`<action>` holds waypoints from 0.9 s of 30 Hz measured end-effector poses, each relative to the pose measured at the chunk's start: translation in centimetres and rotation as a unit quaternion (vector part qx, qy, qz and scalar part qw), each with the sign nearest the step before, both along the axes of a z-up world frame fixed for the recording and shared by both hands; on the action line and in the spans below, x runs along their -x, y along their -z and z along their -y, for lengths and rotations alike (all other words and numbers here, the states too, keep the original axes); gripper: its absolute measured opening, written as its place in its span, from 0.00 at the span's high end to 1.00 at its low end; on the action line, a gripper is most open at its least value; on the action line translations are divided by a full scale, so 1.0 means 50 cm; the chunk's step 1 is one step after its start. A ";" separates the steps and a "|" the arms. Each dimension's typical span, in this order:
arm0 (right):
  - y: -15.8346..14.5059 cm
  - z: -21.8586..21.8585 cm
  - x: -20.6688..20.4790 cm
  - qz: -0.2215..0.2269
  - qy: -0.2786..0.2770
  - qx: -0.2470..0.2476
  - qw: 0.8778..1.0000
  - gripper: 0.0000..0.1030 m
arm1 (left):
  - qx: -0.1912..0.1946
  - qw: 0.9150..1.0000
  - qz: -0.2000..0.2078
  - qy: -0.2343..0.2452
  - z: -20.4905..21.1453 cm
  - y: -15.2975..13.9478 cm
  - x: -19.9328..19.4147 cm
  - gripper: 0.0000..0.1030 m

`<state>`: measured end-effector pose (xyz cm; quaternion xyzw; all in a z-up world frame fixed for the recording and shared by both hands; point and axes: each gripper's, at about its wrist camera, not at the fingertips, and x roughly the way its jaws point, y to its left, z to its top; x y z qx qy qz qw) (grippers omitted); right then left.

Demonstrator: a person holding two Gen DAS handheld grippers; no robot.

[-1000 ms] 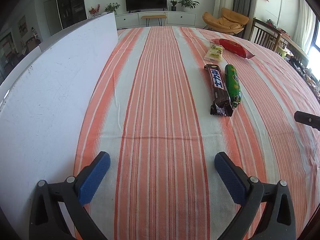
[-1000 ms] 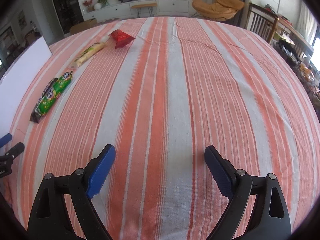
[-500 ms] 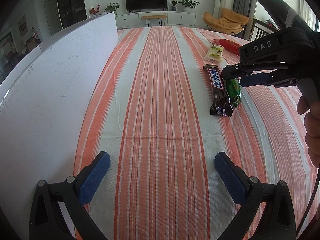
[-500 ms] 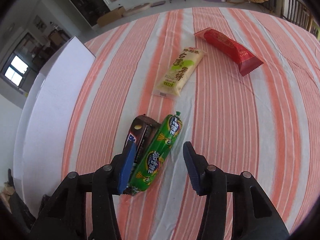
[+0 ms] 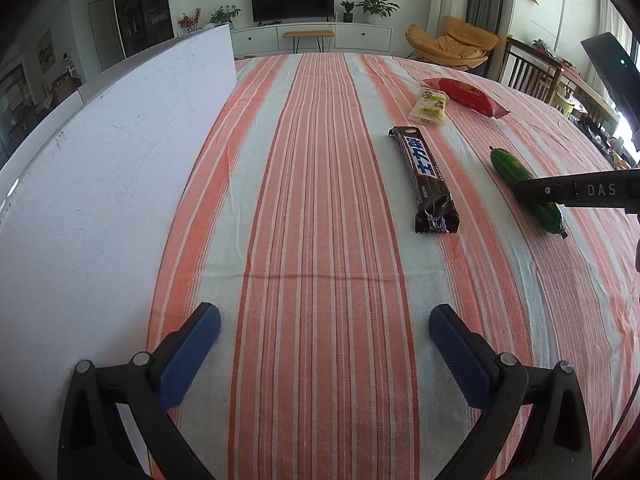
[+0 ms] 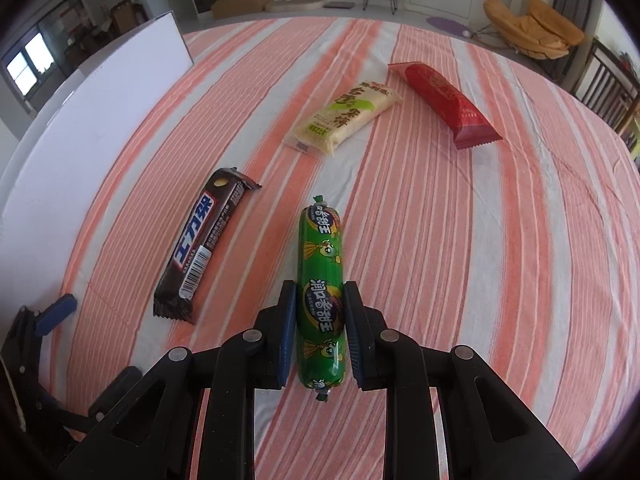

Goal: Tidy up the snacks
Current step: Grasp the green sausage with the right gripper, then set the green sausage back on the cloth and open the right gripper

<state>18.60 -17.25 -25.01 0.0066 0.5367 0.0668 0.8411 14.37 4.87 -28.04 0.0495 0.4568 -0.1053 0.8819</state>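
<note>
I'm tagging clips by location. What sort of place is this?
Most likely a home living room: a TV on a low cabinet, a lounge chair and houseplants behind a cloth-covered table.

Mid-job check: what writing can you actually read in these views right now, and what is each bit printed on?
"DAS": white letters on the right gripper body, seen from the left wrist view.
"士力架": white and blue on the brown chocolate bar; its barcode digits are too small.
"王" and "甜": only these characters are sure on the green sausage, which the closing jaws clamp.
Pale yellow snack pack: large green characters, too blurred.
Red packet: faint print, unreadable.
</note>
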 end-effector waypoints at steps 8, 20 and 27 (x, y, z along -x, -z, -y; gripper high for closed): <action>-0.006 0.145 0.128 0.019 0.045 0.019 0.999 0.77 | 0.000 1.000 0.000 0.000 0.000 0.000 0.000 0.00; 0.019 0.139 0.162 0.111 0.050 0.039 0.992 0.35 | 0.000 1.000 0.000 0.000 0.000 0.000 0.000 0.00; 0.024 0.147 0.158 0.104 0.057 0.035 0.992 0.21 | 0.000 1.000 0.000 0.000 0.000 0.000 0.000 0.00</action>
